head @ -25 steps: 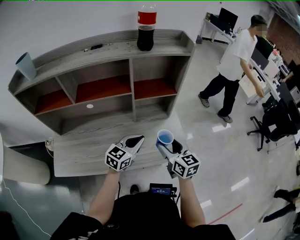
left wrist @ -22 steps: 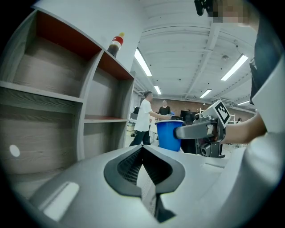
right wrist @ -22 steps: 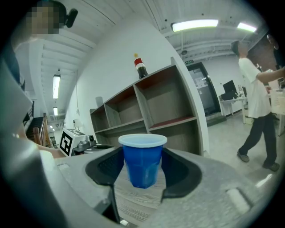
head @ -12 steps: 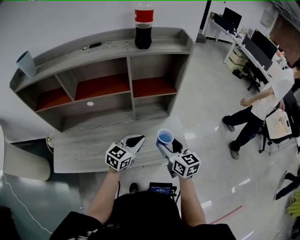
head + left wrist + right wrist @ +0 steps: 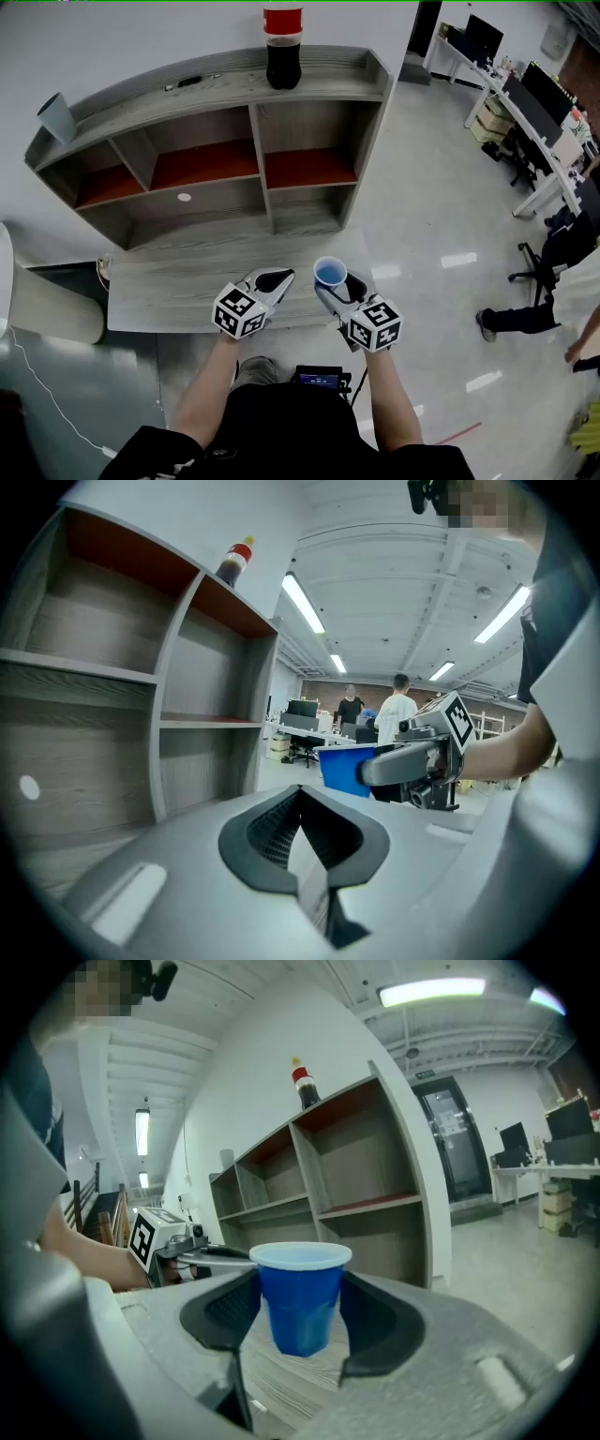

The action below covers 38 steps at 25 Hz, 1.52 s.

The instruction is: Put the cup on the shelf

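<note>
A blue cup [image 5: 330,272] stands upright between the jaws of my right gripper [image 5: 336,281], which is shut on its sides just over the front edge of the low grey ledge [image 5: 169,300]. In the right gripper view the cup [image 5: 300,1297] fills the gap of that gripper [image 5: 300,1312], with the grey shelf unit [image 5: 356,1176] beyond it. My left gripper [image 5: 272,279] hovers beside it to the left, shut and empty. In the left gripper view the left gripper [image 5: 302,794] has its jaws meeting, and the cup [image 5: 345,766] shows to the right. The shelf unit [image 5: 225,89] has red-backed compartments.
A cola bottle [image 5: 283,47] stands on the shelf top and a grey-blue cup [image 5: 56,117] at its left end. A small white disc [image 5: 184,197] lies in a middle compartment. A white rounded object [image 5: 47,314] sits at the left. Desks and chairs [image 5: 534,103] and a person's legs [image 5: 525,317] are on the right.
Both grippers and the cup have kept their place. The person on the right has walked away toward the lower right edge, and the head view has shifted slightly.
</note>
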Each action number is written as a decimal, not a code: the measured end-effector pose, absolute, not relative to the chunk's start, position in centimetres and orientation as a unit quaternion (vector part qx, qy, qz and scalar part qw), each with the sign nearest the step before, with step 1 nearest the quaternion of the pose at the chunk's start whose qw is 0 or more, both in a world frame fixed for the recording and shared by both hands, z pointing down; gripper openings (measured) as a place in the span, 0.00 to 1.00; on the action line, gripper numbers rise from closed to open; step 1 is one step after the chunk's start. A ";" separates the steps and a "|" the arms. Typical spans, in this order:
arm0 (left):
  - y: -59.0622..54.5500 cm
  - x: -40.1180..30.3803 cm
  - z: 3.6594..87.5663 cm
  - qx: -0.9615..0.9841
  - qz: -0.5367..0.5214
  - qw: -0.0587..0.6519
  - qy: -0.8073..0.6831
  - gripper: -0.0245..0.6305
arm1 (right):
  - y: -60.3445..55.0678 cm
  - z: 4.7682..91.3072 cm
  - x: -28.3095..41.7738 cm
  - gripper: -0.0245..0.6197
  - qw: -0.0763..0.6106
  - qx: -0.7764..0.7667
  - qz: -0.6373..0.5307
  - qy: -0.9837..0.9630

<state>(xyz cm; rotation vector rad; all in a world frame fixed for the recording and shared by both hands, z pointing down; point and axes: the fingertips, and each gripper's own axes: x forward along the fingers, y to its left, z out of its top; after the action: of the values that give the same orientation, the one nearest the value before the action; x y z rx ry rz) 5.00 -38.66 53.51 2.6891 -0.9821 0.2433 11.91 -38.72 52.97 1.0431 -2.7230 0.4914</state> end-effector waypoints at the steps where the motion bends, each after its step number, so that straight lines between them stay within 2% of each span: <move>1: -38.7 5.2 53.6 0.928 0.086 0.132 -0.338 0.04 | -39.0 53.3 11.9 0.45 0.097 0.347 0.164 -0.918; 12: -42.8 4.4 55.7 0.923 0.093 0.142 -0.345 0.04 | -45.8 55.9 11.5 0.45 0.135 0.351 0.135 -0.917; 23: -50.8 2.6 59.3 0.901 0.082 0.154 -0.397 0.04 | -54.1 60.2 10.4 0.45 0.128 0.405 0.148 -0.893; 38: -55.8 3.0 64.1 0.898 0.085 0.129 -0.411 0.04 | -61.4 66.9 7.9 0.45 0.130 0.423 0.145 -0.885</move>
<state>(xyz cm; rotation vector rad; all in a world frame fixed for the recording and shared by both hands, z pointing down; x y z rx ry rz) 3.05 -55.76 64.12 2.6124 -1.1950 0.2478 7.94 -61.40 66.90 1.2296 -2.5702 0.4222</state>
